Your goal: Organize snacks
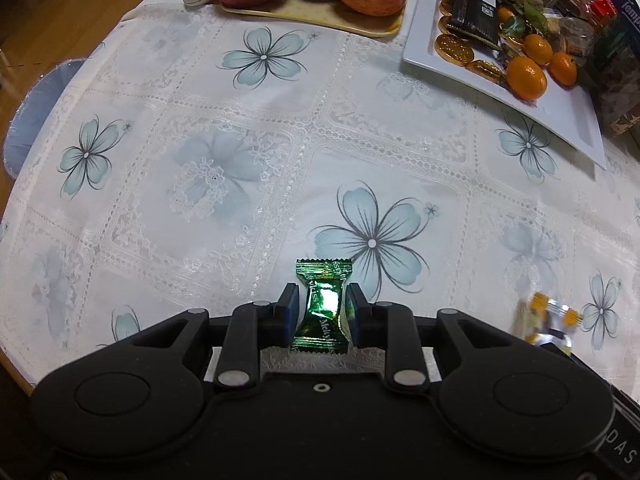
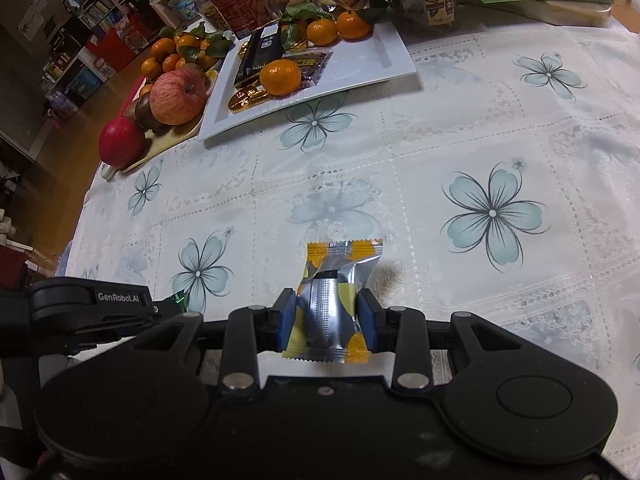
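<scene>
Green foil candy (image 1: 323, 307) sits clamped in the left tool (image 1: 322, 312), its long axis pointing away; the right tool (image 2: 328, 318) grips a silver-and-yellow packet (image 2: 336, 300) likewise. Both hover over the near counter (image 1: 240, 152), with the white tray (image 2: 396, 56) lying far ahead, nearer the right tool.

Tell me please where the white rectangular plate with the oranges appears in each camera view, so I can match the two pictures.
Left wrist view: the white plate is at the upper right, running down to the right edge.
Right wrist view: the white plate is at the upper middle, left of centre, far across the table.
Shared landmark: the black snack packet lying on that plate.
</scene>
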`<act>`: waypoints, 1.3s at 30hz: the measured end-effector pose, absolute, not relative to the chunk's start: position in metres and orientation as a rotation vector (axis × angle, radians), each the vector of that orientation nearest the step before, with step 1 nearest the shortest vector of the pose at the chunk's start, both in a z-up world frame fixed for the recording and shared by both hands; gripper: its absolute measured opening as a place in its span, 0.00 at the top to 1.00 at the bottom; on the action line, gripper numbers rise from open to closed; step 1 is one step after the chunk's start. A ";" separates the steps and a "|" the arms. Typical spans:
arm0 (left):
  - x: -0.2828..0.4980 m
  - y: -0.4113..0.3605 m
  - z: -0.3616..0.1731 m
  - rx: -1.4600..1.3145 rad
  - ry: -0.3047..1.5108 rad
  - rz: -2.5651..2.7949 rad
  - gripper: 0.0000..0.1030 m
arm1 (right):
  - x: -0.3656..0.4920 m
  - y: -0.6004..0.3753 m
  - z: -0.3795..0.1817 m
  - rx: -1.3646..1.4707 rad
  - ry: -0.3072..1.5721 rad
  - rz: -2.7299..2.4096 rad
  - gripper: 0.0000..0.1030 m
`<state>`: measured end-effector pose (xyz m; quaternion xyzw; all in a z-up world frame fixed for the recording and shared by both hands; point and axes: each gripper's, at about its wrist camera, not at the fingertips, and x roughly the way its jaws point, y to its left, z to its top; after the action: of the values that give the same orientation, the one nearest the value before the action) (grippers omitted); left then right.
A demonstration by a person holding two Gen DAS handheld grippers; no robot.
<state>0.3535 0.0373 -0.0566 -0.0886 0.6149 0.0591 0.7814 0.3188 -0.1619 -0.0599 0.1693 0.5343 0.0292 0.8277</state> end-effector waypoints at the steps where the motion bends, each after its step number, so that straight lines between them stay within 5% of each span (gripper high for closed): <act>1: 0.353 0.036 -0.057 -0.195 1.332 0.121 0.66 | 0.319 -0.161 -0.061 0.360 1.138 0.065 0.66; 8: 0.355 0.030 -0.063 -0.173 1.357 0.106 0.67 | 0.319 -0.163 -0.060 0.367 1.139 0.063 0.66; 9: 0.355 0.030 -0.063 -0.177 1.360 0.099 0.75 | 0.320 -0.165 -0.061 0.378 1.146 0.064 0.66; 11: 0.354 0.031 -0.062 -0.189 1.356 0.091 0.76 | 0.322 -0.169 -0.064 0.419 1.161 0.064 0.65; 17: 0.351 0.029 -0.054 -0.179 1.330 0.086 0.76 | 0.327 -0.168 -0.065 0.436 1.156 0.050 0.55; 33: 0.350 0.027 -0.044 -0.171 1.311 0.063 0.76 | 0.334 -0.149 -0.084 0.321 1.174 0.003 0.54; 39: 0.350 0.027 -0.043 -0.173 1.310 0.062 0.76 | 0.331 -0.145 -0.083 0.260 1.161 0.019 0.66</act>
<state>0.3499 0.0269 -0.0433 -0.0806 0.6084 0.0290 0.7890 0.3315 -0.1450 -0.0828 0.1226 0.5467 0.0088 0.8282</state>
